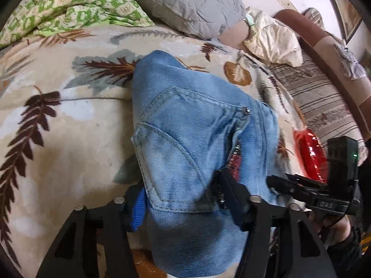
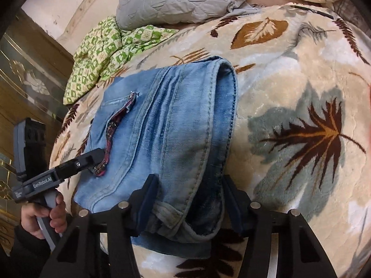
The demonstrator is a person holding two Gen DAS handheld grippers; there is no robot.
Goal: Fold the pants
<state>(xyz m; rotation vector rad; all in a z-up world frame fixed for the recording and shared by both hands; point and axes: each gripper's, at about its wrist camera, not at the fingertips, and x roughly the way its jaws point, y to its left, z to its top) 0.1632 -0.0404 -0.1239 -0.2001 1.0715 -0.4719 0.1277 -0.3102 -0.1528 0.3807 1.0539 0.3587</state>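
Denim fills the gap of the left gripper. Its blue pad sits on the pocket-side edge and the other finger on the fly side. Jaws are part-way closed and both pads look to be against the cloth, so I read it as clamped on the jeans.

Right gripper is the same: mid-width jaws and a thick hem-and-seam roll bunched between the pads, which look to be in contact on both sides. I can't judge how hard it's squeezing.

The jeans lie on the leaf-print blanket on the bed, already folded into a short, thick stack. The rounded fold is at the far end and the loose edges are at the near end, under the grippers. The fly is open, with its plaid lining showing.

Why this hold, as I read it:
- Both grippers are on the near end, one per side, so the layers move together and don't splay.
- The jaws aren't fully closed because the stack is several layers thick.
- Both grippers are angled down into the bed, probably to get a finger under the bottom layer.
- The person's hand is wrapped around the left handle.

The pillow and the green quilt are pushed to the head end, well apart from the jeans, which leaves room for the fold.

I think it's late in the task, with either one more fold or a lift-and-place left. The main risk is the bottom layer slipping out.
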